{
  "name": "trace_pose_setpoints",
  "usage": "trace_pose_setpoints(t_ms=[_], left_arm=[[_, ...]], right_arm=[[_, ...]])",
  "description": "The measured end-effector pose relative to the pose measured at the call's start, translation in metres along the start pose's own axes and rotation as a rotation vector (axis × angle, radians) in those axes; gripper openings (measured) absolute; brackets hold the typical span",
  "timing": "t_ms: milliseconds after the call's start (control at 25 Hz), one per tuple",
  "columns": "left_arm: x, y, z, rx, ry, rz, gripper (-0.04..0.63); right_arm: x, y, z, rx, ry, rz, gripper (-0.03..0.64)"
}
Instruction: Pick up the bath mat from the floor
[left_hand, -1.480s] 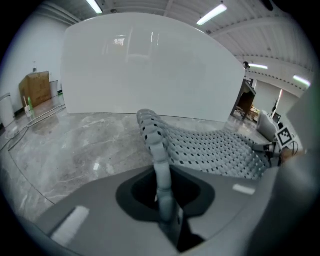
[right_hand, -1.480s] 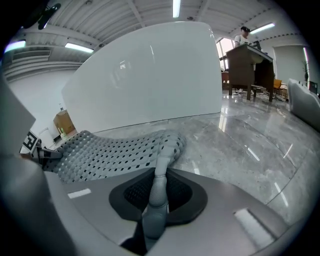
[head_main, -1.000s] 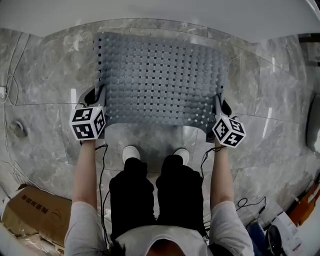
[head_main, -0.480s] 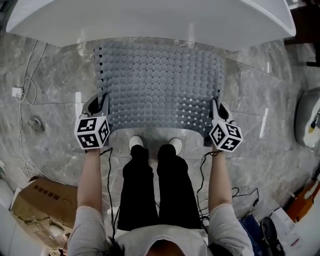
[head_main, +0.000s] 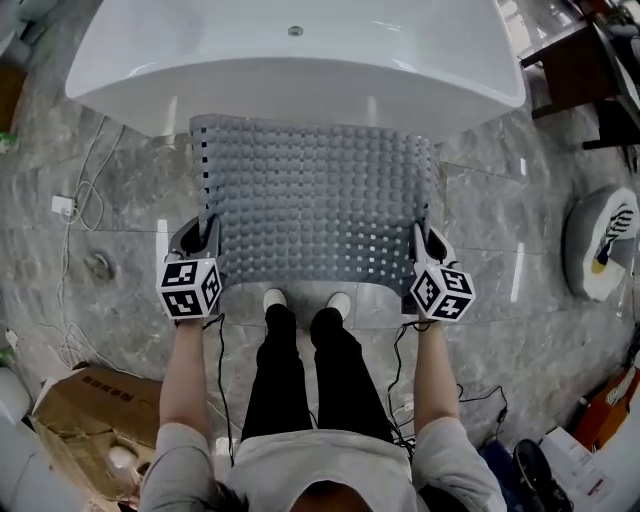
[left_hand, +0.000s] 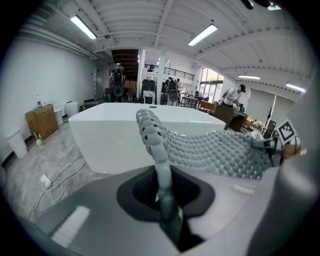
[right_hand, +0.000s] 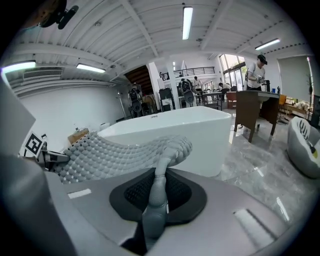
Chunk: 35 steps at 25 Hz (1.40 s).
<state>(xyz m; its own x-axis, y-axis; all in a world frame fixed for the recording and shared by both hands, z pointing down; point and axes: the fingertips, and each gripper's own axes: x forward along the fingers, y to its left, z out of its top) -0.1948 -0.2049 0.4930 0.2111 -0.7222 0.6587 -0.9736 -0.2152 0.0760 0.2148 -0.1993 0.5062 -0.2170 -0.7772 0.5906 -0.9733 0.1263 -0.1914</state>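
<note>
Compared with a second ago, the whole white bathtub (head_main: 290, 60) now shows at the far side where only its rim did. The person's legs look longer and the shoes (head_main: 274, 298) smaller, and more of the grey marble floor (head_main: 500, 200) lies open around them, so the person and both grippers have come up. The bath mat (head_main: 315, 200) has come up with them in the same two-sided grip, and its far edge now overlaps the tub's near rim in the head view. The mat is a grey rubbery rectangle covered in rows of small round bumps. It has square holes along its left border and across its near part, where the floor shows through. It is clear of the floor, spread between the two grippers in front of the person, sagging a little in the middle and curling at its far corners. On the left, the left gripper (head_main: 207, 228) pinches the mat's near left corner; in the left gripper view its jaws (left_hand: 162, 200) are clamped on the mat's edge (left_hand: 215, 150), which rises from them and bends right. On the right, the right gripper (head_main: 422, 236) clamps the near right corner in the same way (right_hand: 155, 200), with the mat (right_hand: 110, 155) running off to the left. Both forearms reach straight forward, parallel, with the grippers tilted downward. A cardboard box (head_main: 90, 400) lies on the floor near left.
</note>
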Motion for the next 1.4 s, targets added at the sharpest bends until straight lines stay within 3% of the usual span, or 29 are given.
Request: trace_pose_setpoints(t_ms=[400, 1400], left_arm=[[-0.091, -0.023, 0.095, 0.039, -0.053, -0.002, 0.044], [-0.23, -0.034, 0.227, 0.038, -0.312, -0.017, 0.043]], right_arm=[[-0.092, 0.026, 0.1, 0.005, -0.071, 0.009, 0.037], [-0.219, 0.078, 0.253, -0.085, -0.303, -0.002, 0.037]])
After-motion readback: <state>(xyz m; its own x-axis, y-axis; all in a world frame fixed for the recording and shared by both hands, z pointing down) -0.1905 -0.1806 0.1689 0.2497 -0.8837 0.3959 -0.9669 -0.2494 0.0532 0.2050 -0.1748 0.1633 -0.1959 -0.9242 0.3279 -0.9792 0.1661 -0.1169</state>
